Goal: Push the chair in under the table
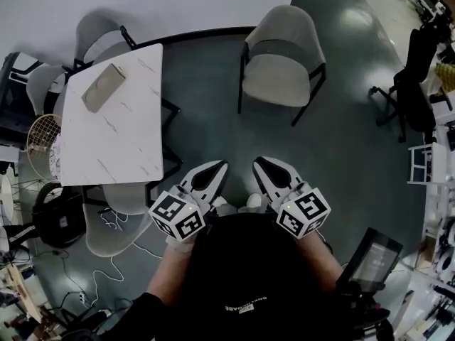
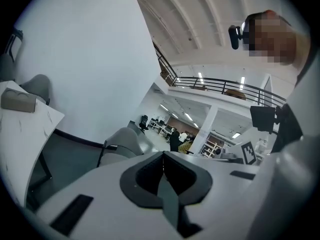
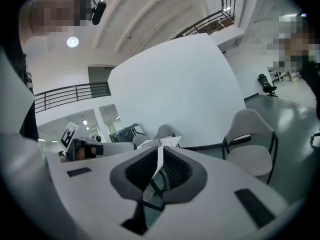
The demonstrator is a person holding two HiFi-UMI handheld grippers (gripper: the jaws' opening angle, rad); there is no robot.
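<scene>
A grey chair [image 1: 284, 55] with black legs stands out on the floor, to the right of the white table [image 1: 135, 148] and apart from it. The left gripper view has this chair [image 2: 122, 141] ahead beyond the table corner [image 2: 30, 129]. In the right gripper view the chair [image 3: 250, 139] is to the right. My left gripper [image 1: 217, 168] and right gripper [image 1: 261, 163] are side by side close to my body, both shut with nothing between the jaws, well short of the chair. In its own view the left gripper [image 2: 163, 156] is shut, and so is the right gripper [image 3: 160, 149].
A tan box [image 1: 103, 87] lies on the table. Other grey chairs [image 1: 99, 30] [image 1: 117, 219] are tucked around it. A wire basket [image 1: 44, 141] and a black bag [image 1: 60, 219] sit at the left, cables [image 1: 106, 261] on the floor. A black office chair [image 1: 416, 84] stands at the right.
</scene>
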